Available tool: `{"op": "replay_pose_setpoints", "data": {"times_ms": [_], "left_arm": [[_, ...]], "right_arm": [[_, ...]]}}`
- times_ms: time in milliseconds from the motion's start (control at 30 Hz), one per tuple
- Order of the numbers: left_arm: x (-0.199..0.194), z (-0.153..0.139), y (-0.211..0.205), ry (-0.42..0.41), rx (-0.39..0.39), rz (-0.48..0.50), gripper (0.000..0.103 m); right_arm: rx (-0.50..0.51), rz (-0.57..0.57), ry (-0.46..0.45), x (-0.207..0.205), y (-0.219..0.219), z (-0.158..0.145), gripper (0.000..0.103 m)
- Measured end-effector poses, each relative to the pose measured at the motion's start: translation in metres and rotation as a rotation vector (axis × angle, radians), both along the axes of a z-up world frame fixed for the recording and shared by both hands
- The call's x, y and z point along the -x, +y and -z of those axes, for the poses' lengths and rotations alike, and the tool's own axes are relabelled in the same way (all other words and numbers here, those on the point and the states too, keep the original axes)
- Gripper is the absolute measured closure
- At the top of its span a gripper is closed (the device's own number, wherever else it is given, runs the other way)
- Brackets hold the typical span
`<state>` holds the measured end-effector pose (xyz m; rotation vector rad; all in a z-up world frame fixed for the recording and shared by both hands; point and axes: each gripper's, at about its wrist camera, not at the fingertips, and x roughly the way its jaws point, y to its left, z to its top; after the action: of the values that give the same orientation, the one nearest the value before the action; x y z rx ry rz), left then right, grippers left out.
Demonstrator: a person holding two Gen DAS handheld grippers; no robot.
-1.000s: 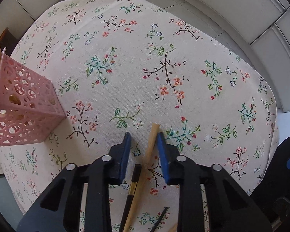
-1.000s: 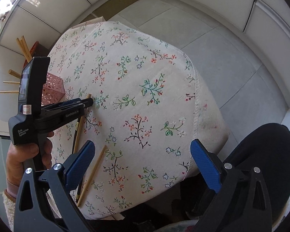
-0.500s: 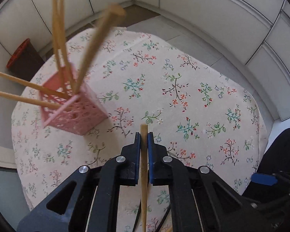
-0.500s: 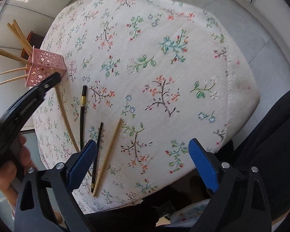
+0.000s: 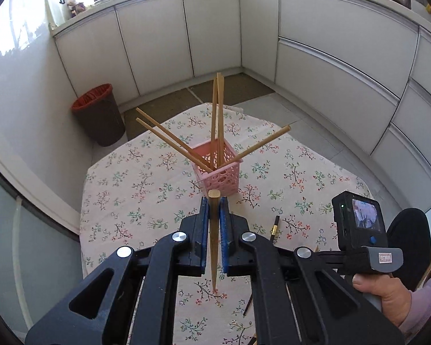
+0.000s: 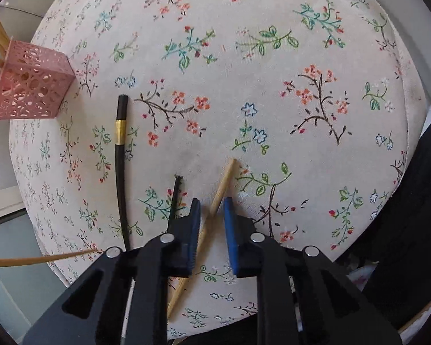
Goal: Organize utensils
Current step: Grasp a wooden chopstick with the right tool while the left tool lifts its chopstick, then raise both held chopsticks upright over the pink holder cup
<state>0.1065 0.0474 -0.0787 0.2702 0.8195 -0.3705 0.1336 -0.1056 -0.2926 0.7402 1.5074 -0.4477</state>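
Floral tabletop point(image 5: 146, 189): left tool point(image 5: 214, 210) clamps a wooden chopstick point(image 5: 214, 247); tip it upright over the pink basket point(image 5: 219, 176), frame centre. Right tool point(image 6: 211, 210) gapes.

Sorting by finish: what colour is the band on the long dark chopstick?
Gold, on a black chopstick; clearest in the right wrist view.

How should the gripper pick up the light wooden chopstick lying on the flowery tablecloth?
Grip the wooden chopstick mid-shaft, coming straight down from above. It lies flat on the tablecloth and is thin, so pinch across its width. The right gripper already straddles it, open; watch the thin black chopstick just beside it.
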Motion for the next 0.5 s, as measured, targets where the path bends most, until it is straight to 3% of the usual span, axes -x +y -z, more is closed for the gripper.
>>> {"op": "replay_pose_setpoints", "data": {"times_ms": [233,500], "left_arm": [[0.005,-0.013,0.013,-0.023,0.057,-0.032,0.096],[0.013,-0.031,0.015,-0.056,0.145,-0.051,0.096]], "right_arm": [[-0.077,0.032,-0.084,-0.001,-0.02,-0.008,0.097],[-0.046,-0.054,-0.319,0.013,-0.047,-0.085,0.097]]}}
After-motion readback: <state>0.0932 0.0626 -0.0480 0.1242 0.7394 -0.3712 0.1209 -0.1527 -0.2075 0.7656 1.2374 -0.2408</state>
